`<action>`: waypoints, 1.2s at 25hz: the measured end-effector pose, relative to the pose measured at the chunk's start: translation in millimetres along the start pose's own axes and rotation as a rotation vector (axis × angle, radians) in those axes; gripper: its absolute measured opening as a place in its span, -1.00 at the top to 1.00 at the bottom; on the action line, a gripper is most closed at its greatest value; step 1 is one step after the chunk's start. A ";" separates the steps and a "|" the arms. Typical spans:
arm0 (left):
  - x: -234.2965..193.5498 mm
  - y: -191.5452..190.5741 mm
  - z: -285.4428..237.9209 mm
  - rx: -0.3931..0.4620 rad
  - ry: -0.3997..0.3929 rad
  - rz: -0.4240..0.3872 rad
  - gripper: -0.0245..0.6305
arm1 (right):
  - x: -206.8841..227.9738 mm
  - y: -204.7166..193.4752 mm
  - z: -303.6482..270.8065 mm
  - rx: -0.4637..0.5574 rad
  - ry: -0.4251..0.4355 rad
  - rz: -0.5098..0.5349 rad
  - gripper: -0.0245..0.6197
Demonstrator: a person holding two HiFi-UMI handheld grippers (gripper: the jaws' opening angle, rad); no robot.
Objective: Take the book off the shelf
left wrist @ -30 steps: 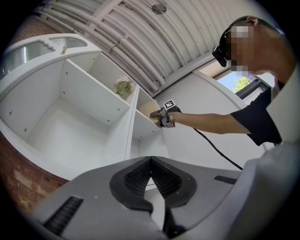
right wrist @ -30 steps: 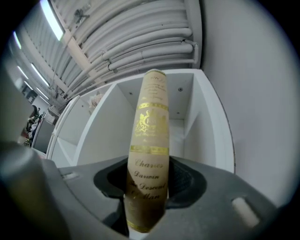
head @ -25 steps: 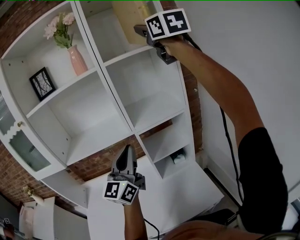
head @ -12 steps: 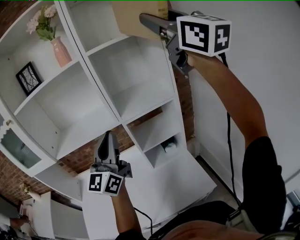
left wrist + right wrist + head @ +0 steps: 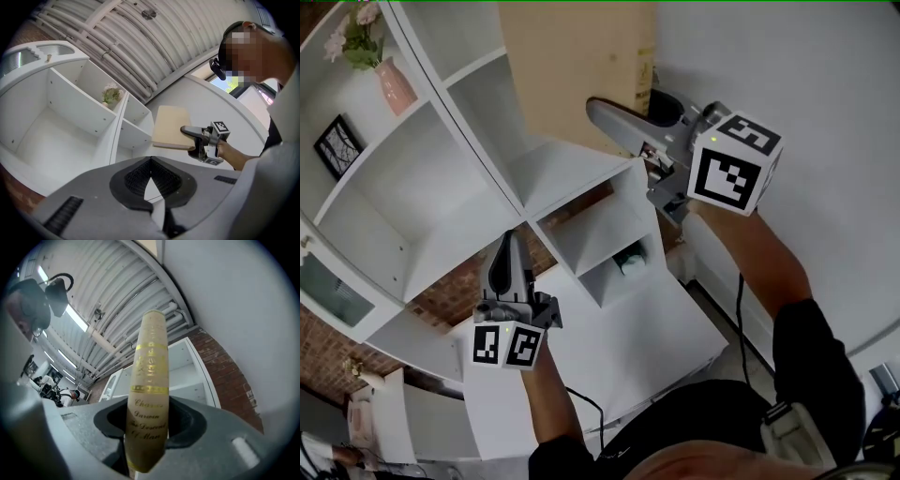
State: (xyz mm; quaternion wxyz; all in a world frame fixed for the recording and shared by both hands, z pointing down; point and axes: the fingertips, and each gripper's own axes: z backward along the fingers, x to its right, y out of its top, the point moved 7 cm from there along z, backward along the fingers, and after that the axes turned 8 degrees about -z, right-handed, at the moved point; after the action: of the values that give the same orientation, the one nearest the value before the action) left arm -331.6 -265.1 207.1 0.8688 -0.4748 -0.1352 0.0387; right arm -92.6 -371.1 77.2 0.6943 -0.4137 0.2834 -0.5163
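Note:
A tan hardback book is out in front of the white shelf unit, clear of its compartments. My right gripper is shut on its lower edge, one grey jaw lying along the cover. In the right gripper view the book's spine with gold lettering stands clamped between the pads of the right gripper. The left gripper view shows the book held flat by the right gripper. My left gripper hangs lower, its jaws together on nothing, and points up at the shelves; its jaws meet.
A pink vase with flowers and a small framed picture stand in the upper left compartments. A small pale object sits in a low cubby. A white cabinet top lies below, a plain white wall at right.
The right gripper has drawn the book out of the upper compartment and down toward me; the book now looms larger. The left gripper has stayed about where it was.

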 end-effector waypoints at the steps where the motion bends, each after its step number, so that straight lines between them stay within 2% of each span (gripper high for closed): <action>1: 1.5 0.6 1.5 0.001 0.002 -0.003 0.93 | 0.2 -11.2 7.0 -0.003 0.002 -0.028 0.32; 6: 8.0 3.9 11.8 0.007 0.012 -0.021 0.93 | 2.6 -70.1 38.0 -0.043 -0.004 -0.144 0.32; 11: 14.4 6.4 20.2 0.002 0.013 -0.034 0.93 | 3.4 -105.2 56.8 -0.079 -0.030 -0.193 0.33; 21: 22.2 7.4 20.4 -0.005 0.004 -0.034 0.93 | -7.5 -96.3 65.1 -0.080 -0.010 -0.143 0.33; 30: 23.8 6.3 19.7 -0.011 -0.004 -0.029 0.93 | -6.9 -95.0 63.3 -0.105 -0.009 -0.143 0.33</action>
State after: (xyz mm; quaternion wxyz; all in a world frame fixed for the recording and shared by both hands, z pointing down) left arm -313.8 -240.9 216.6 0.8664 -0.4774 -0.1440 0.0263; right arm -88.6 -358.5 190.8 0.6341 -0.4713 0.2766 -0.5471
